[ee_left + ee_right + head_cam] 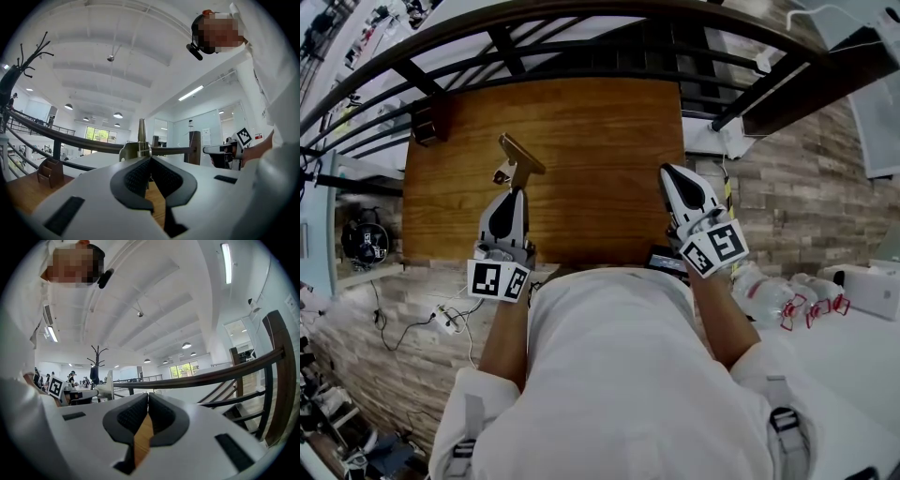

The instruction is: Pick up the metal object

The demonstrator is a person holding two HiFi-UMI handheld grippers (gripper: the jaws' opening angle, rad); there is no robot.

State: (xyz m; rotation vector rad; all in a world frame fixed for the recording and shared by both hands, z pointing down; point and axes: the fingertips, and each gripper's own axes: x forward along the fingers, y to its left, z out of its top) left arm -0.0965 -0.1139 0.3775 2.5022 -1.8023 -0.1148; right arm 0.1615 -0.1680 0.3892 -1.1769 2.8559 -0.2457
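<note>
The metal object (pixel 518 156) is a brass-coloured bracket with a flat plate on top. It hangs over the left part of the wooden table (pixel 600 122), with my left gripper (pixel 513 188) shut on its lower end. In the left gripper view the metal object (pixel 139 149) stands up just beyond the closed jaw tips of the left gripper (pixel 150 160). My right gripper (pixel 669 174) hovers at the table's right edge. Its jaws are shut and the right gripper (pixel 148 397) holds nothing.
A small dark wooden holder (pixel 427 125) sits on the table's far left corner, also seen as the holder (pixel 49 171) in the left gripper view. A black railing (pixel 581 47) curves beyond the table. Plastic bottles (pixel 769 296) lie at the right, and a power strip (pixel 445 323) at the left.
</note>
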